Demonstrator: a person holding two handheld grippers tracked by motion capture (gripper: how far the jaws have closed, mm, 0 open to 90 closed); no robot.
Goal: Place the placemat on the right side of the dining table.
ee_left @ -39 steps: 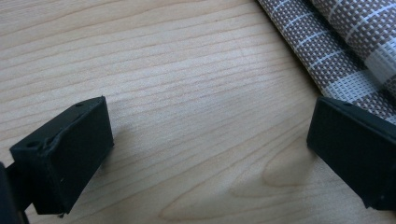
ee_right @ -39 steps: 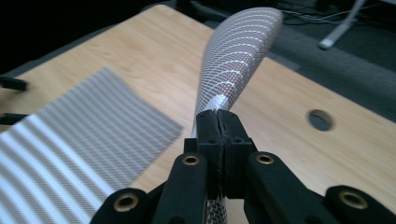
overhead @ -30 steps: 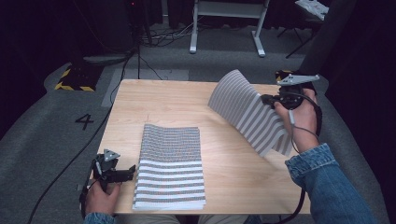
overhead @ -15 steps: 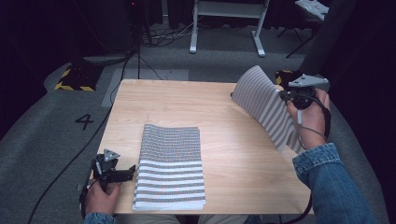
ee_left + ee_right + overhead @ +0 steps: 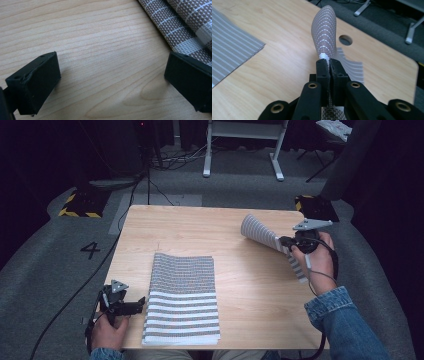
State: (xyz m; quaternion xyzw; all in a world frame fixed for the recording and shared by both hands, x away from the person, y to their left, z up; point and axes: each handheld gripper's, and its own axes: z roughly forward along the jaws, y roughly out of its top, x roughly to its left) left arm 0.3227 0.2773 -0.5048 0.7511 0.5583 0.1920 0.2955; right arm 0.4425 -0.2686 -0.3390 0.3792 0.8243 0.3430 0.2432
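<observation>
A stack of striped woven placemats (image 5: 182, 305) lies flat near the front of the wooden table (image 5: 200, 230). My right gripper (image 5: 287, 244) is at the table's right edge, shut on one more placemat (image 5: 262, 235). That mat bows upward beyond the jaws, and its lower end trails onto the wood. In the right gripper view the jaws pinch the mat (image 5: 324, 32); they have just eased open a touch, the mat still caught between them at my right gripper (image 5: 329, 62). My left gripper (image 5: 137, 304) rests open at the front left corner beside the stack, its jaws wide over bare wood next to the stack's edge (image 5: 180, 27).
A round hole (image 5: 345, 40) pierces the tabletop near the far right corner. Grey carpet surrounds the table, with a painted "4" (image 5: 91, 250) at the left. White stand legs (image 5: 240, 150), cables and a black-and-yellow block (image 5: 77, 205) lie beyond the far edge.
My right hand has come down and toward the table's right edge with the placemat, which now curls low over the wood. The left gripper and the stack have stayed put.
</observation>
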